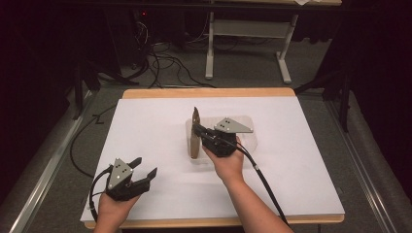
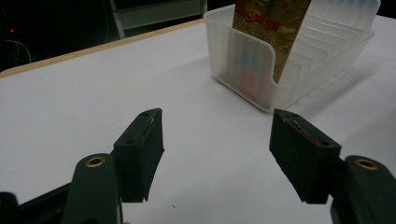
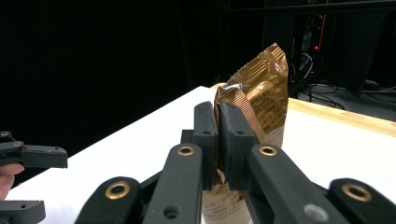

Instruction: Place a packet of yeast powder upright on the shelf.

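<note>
Pinching gold foil packet in right gripper, jaws clamped on its thin edge, upright in clear bin; light, crinkly, likely slippery. Left gripper gaping, idle over surface.

High view: fixed overhead, looking forward and down on the whole surface. Left gripper view: low, close above the surface, facing the clear bin at upper right. Right gripper view: very close on the gold packet, seemingly facing left; all three share it.
</note>
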Tool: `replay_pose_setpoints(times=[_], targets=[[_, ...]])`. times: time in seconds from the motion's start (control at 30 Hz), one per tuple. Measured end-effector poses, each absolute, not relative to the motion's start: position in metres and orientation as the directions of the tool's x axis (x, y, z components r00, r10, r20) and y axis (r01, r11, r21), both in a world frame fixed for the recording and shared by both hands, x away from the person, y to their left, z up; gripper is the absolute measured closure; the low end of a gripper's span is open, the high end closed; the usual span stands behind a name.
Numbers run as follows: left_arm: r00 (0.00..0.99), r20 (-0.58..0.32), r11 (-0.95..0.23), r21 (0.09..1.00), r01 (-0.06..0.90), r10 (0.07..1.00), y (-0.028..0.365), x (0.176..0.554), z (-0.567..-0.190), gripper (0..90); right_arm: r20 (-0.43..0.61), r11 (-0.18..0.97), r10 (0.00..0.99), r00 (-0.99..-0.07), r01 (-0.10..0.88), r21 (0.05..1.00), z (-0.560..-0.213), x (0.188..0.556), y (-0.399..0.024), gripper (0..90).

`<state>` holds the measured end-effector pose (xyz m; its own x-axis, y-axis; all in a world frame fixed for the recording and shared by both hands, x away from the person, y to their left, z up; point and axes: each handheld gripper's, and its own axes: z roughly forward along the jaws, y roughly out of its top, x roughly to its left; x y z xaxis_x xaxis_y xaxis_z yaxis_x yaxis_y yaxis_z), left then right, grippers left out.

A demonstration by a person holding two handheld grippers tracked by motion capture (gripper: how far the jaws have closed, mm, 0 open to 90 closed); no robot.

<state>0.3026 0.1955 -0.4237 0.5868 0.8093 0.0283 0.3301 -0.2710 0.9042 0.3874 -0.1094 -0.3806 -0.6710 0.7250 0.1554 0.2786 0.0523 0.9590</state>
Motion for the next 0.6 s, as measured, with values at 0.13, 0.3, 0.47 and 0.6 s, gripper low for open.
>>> replay_pose_setpoints(times=[0.13,0.3,0.47,0.6], targets=[[0.587,0.028,-0.271,0.904,0.33,0.809,0.1953,0.3025,-0.4237,35.6,0.16,0.049,0.726,-0.668,0.284,0.958,-0.3803,0.3875,-0.1095,81.7],[0.587,0.028,-0.27,0.905,0.329,0.809,0.1955,0.3025,-0.4236,35.6,0.164,0.046,0.733,-0.66,0.289,0.956,-0.3798,0.3872,-0.1086,73.5],[0.587,0.029,-0.271,0.905,0.329,0.809,0.1956,0.3025,-0.4235,35.6,0.163,0.042,0.739,-0.654,0.286,0.957,-0.3786,0.3872,-0.1088,64.8],[0.588,0.028,-0.271,0.905,0.329,0.808,0.1957,0.3027,-0.4234,35.6,0.161,0.046,0.742,-0.651,0.289,0.956,-0.3769,0.3863,-0.1096,53.3]])
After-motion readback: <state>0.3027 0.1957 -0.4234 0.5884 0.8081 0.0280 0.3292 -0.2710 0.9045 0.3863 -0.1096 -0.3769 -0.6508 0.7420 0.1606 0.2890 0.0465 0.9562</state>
